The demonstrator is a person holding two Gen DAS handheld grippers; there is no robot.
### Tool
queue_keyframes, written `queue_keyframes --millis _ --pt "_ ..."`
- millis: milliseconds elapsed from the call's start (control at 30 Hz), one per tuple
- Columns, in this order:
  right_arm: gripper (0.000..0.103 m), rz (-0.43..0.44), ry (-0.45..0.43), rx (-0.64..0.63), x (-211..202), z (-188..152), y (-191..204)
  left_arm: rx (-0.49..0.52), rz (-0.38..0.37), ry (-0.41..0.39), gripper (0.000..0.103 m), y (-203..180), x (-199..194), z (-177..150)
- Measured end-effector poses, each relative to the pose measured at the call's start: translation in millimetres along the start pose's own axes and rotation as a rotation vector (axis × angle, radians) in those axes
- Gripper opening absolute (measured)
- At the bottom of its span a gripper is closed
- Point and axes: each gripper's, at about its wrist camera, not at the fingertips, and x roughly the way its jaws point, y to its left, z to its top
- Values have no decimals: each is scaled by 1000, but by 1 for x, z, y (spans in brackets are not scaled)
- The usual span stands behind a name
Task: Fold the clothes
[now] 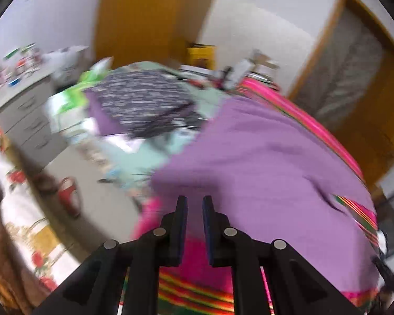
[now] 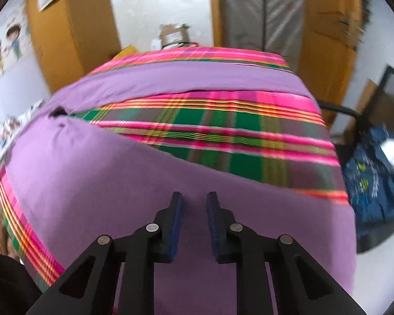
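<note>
Left wrist view: we looked down along the left gripper (image 1: 195, 199), blurred by motion.
Left gripper: we saw its two fingers (image 1: 181, 210) standing slightly apart, with nothing pinched between them.
Purple cloth: we saw the purple cloth (image 1: 262, 157) spread over a surface covered by a striped blanket (image 1: 197, 294), just beyond and below the fingertips.
Patterned garment: we saw a dark patterned garment (image 1: 141, 102) lying further back on a pale green sheet (image 1: 149, 157), apart from the purple cloth.
Drawers: we saw a grey drawer unit (image 1: 26, 120) at the left.

Right wrist view: we looked down along the right gripper (image 2: 194, 199).
Right gripper: we saw its fingers (image 2: 176, 210) parted by a small gap, empty, hovering above the purple cloth (image 2: 105, 170).
Blanket: we saw the striped blanket (image 2: 236, 141) showing between two stretches of purple.
Bag: we saw a blue bag (image 2: 375, 178) at the right, beside the covered surface.
</note>
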Motion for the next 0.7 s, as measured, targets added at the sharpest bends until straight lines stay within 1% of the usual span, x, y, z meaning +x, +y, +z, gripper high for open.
queue_keyframes --millis 67,100,167,200,233,300,333,367,433,500,567,700 --pt "17 -24 -6 -17 7 5 -2 55 -64 16 12 -26 6 -5" --pt "17 -18 -2 3 7 8 -7 79 -91 25 12 -38 9 -8" --pt "17 -69 3 36 10 12 -17 142 -135 52 12 -63 17 -16" --pt "17 -96 6 52 11 14 -22 170 -148 59 12 -74 20 -20" --pt "17 -106 7 72 9 14 -25 197 -159 64 12 -84 22 -24" --pt "20 -122 -3 101 4 13 -28 237 -181 82 12 -99 27 -31" --pt "20 -130 -16 107 0 12 -27 256 -188 91 12 -105 29 -34" --pt "22 -120 -24 108 -4 11 -23 272 -192 96 12 -111 32 -37" --pt "30 -97 -40 111 -13 8 -15 299 -194 109 12 -118 37 -43" --pt "30 -73 -56 114 -21 6 -7 308 -188 117 12 -121 42 -47" --pt "30 -38 -53 81 -23 2 8 303 -189 136 12 -121 48 -51" --pt "30 -30 -13 23 -14 -6 30 299 -183 147 12 -117 54 -58"
